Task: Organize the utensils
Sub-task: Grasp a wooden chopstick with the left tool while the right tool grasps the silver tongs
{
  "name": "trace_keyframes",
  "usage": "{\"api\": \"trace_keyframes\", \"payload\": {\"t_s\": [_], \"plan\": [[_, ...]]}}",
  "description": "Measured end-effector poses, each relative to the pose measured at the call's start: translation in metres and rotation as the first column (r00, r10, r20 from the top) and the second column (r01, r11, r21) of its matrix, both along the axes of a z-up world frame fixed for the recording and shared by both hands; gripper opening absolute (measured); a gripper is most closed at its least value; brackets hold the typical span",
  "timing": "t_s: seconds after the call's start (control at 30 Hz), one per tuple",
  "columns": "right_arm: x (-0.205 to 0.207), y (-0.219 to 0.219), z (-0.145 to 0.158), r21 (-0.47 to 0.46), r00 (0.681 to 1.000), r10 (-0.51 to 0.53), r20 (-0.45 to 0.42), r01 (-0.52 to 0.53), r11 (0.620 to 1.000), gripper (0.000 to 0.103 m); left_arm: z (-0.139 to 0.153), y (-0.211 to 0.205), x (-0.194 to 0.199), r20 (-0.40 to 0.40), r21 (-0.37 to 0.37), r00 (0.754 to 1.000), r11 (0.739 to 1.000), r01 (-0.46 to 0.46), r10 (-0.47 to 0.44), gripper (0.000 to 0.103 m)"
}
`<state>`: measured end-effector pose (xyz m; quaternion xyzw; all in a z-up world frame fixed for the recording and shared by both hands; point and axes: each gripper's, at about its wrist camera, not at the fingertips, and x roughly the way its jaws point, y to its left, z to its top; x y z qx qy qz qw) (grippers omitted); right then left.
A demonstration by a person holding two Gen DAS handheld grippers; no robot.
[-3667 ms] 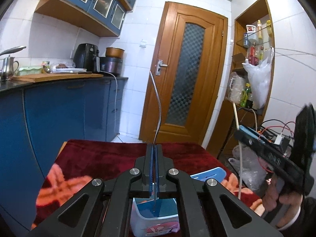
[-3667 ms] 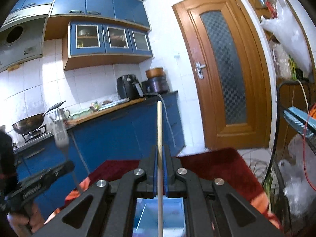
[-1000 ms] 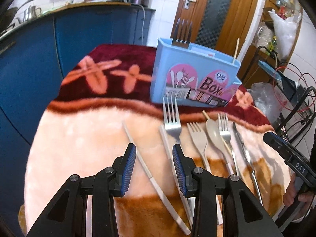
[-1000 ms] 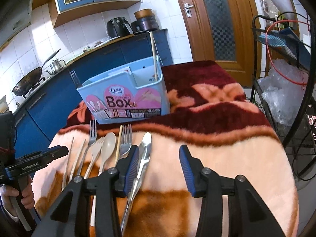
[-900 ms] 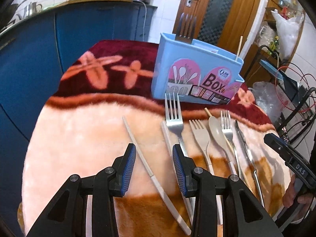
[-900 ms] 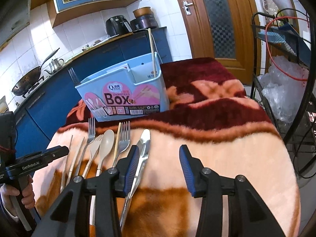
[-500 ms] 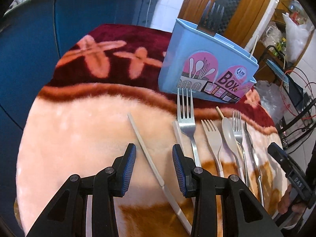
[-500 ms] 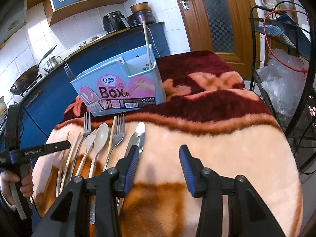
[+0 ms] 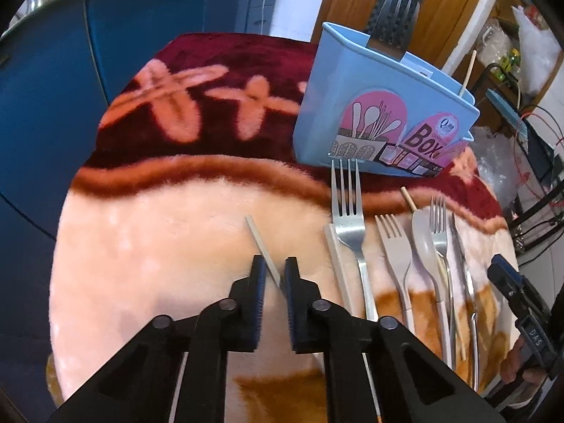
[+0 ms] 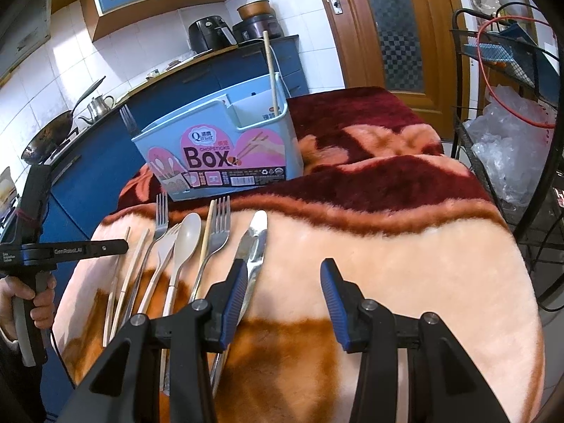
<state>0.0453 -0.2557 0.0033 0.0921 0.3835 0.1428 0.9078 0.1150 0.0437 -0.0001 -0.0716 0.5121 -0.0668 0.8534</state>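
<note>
A light blue utensil box (image 9: 352, 105) (image 10: 225, 141) stands on the plush blanket (image 9: 158, 246), with a steel fork (image 9: 394, 17) in one compartment and a wooden chopstick (image 10: 270, 67) in another. Before it lie a pale chopstick (image 9: 259, 239), a second pale chopstick (image 9: 336, 264), a steel fork (image 9: 349, 218), a beige fork (image 9: 394, 246), a beige spoon (image 9: 423, 236) and metal tongs (image 10: 255, 239). My left gripper (image 9: 274, 264) is closing, and its pads meet the first pale chopstick slanting between them. My right gripper (image 10: 282, 275) is open just right of the tongs, holding nothing.
Blue kitchen cabinets (image 9: 53, 105) run along the left of the table. A black wire rack (image 10: 511, 141) with plastic bags and red cables stands close on the right. A wooden door (image 10: 394, 24) is behind. A hand (image 10: 31, 299) grips the left tool's handle.
My left gripper moved forward over the leftmost pale chopstick and its jaws narrowed from wide apart to tight around it. The right gripper stayed where it was, still open.
</note>
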Motion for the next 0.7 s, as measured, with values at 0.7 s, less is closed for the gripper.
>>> {"api": "trace_keyframes", "payload": {"t_s": [0.7], "plan": [[0.027,0.037,-0.003,-0.063,0.971,0.131,-0.201,-0.146,0.987,0.047,0.030,0.011,-0.045,0.237,-0.191,0.972,0.981,0.036,0.010,0.005]]}}
